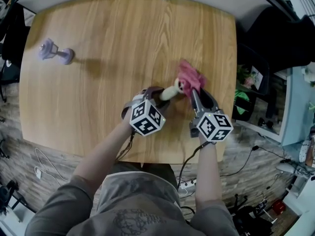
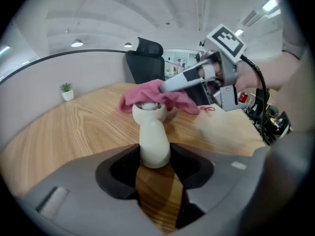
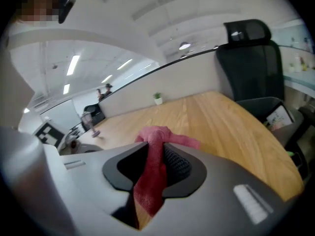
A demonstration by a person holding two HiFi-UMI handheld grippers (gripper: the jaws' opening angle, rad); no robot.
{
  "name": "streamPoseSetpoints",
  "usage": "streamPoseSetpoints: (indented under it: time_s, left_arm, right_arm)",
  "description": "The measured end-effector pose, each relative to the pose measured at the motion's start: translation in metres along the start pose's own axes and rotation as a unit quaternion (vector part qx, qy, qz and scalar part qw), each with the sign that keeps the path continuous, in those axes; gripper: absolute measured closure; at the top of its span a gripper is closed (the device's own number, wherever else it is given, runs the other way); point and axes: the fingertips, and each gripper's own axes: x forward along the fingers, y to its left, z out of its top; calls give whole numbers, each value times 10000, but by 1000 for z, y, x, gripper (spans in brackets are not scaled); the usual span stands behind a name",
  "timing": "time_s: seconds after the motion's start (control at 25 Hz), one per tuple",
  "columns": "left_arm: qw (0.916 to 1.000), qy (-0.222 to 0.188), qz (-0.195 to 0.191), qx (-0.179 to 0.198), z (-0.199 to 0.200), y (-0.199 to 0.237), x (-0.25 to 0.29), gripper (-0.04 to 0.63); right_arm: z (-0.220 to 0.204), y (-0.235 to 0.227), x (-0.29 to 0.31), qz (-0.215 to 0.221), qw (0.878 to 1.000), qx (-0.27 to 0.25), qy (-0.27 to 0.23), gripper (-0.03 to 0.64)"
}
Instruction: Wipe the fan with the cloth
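— Fan point(image 1: 171, 92) location and hold to be stated.

— It is held low over the right half of the counter point(image 1: 98, 43), close to the near edge. Its white handle is pinched between the jaws of the left claw point(image 2: 155, 161), and its head is pointed away from the person. Whether the head rests on the counter cannot be told.

— Cloth point(image 3: 150, 176)?

— It is pinched in the right claw point(image 3: 156, 154). The free end is draped over the fan's head and touches it.

— Step in hand?

— The wiping stroke itself is judged to be under way, with the cloth laid on the head. How much has been cleaned cannot be seen.

— Requirement for the next move?

— The fan is to be kept steady while the cloth is drawn across the head and then down towards the neck. Light pressure is advised so that the handle is not twisted in its grip.

— Other items?

— A purple object point(image 1: 55, 52) is noted well apart at the far left, untouched.
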Motion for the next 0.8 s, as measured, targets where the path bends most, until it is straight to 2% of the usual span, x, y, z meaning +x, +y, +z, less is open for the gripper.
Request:
streamPoseSetpoints:
  time_s: [0.08,0.16,0.28,0.52,0.64,0.72,0.8]
  left_arm:
    - [10000,-11,-10,3,0,-1,0,400]
    - [10000,-18,-9,2,0,-1,0,400]
    - [10000,-22,2,5,0,0,0,400]
    - [10000,22,-48,-19,0,-1,1,400]
    - [10000,22,-60,-9,0,-1,1,400]
    - [10000,15,-58,11,0,-2,1,400]
    - [10000,11,-61,13,0,-2,0,400]
  right_arm:
    - [4,-15,4,-456,9987,139,-193,517]
    - [5,-9,12,-515,9984,60,-217,517]
    - [5,14,17,-484,9982,-329,-155,517]
    - [-30,82,23,484,9958,-683,380,517]
    - [-47,102,22,1023,9906,-549,726,518]
    - [-49,103,19,1187,9867,-639,906,517]
    - [-44,93,18,1159,9856,-739,984,517]
